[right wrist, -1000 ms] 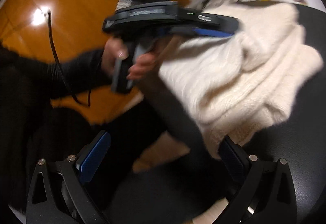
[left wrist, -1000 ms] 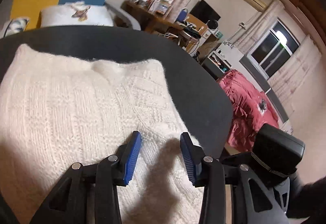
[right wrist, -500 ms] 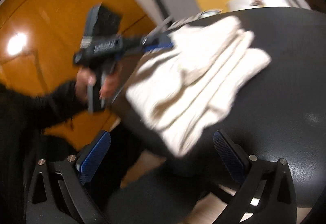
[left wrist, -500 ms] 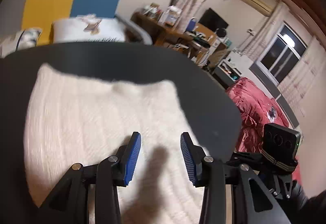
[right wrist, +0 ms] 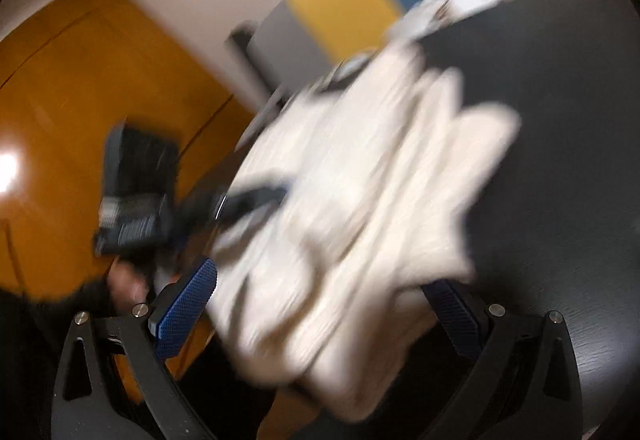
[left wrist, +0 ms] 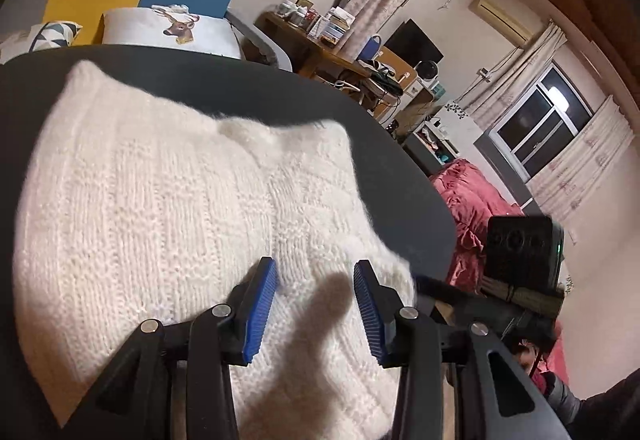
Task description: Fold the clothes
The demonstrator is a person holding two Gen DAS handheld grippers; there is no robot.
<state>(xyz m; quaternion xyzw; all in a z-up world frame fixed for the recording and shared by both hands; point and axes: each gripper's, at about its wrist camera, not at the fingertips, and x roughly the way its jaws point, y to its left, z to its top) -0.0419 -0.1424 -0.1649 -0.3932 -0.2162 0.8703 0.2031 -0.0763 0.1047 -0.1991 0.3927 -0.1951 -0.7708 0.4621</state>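
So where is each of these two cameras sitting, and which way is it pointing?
Left wrist: sits on the left gripper, looking along its open blue fingers over the white sweater on the black table; the right gripper shows at right.
Right wrist: sits on the right gripper, blurred, facing the sweater's edge; the person's left hand shows.
Both share the sweater and table.

Round black table point(left wrist: 384, 176): folded cream knit sweater point(left wrist: 160, 224) lies on it, reaching the near edge.
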